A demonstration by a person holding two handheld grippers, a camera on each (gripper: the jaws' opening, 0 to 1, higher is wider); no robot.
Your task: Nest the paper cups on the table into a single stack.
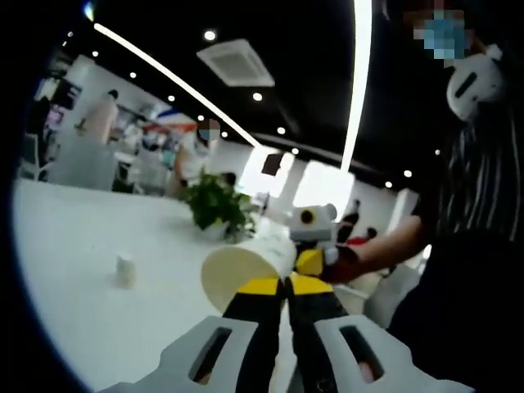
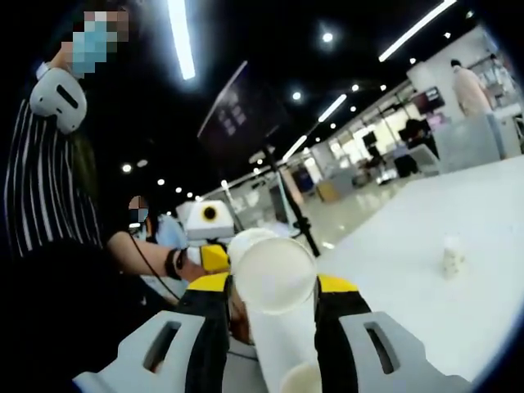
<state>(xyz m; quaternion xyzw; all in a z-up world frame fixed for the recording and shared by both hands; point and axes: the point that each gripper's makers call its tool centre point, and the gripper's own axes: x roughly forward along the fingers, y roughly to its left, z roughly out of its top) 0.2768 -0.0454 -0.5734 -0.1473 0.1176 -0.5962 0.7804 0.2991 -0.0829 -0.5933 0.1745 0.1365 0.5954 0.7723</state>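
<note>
- In the left gripper view the left gripper [image 1: 285, 286] has its yellow-tipped jaws drawn close together, nearly touching; a paper cup [image 1: 246, 268] lies on its side just beyond the tips with its flat bottom facing the camera; whether the jaws pinch its rim I cannot tell
- The cup is lifted off the white tabletop [image 1: 74, 270], which spreads to the left of it and below
- Just to the right of the cup the right gripper [image 1: 315, 246] comes in, its pale body above and yellow jaws touching or nearly touching the cup's far end; a hand in a dark glove holds it
- A small white object [image 1: 125, 270] stands alone on the tabletop, well to the left of the cup; too small to identify
- A green potted plant [image 1: 217, 205] sits on the tabletop beyond the cup
- A person in a striped top [image 1: 483, 188] stands to the right of the cup
- In the right gripper view the right gripper [image 2: 274, 299] clamps a white paper cup [image 2: 278, 319] between its yellow and black jaws; both jaws press the cup's sides; its round end faces the camera at the jaw tips
- A second round rim [image 2: 246, 241] shows just behind that cup, up and to the left
- The left gripper [image 2: 214, 258] is just to the left of the cup, held by a gloved hand
- A black stand [image 2: 291, 209] rises behind the cup; the small white object [image 2: 451, 255] sits on the tabletop [image 2: 409, 270] well to the right
</note>
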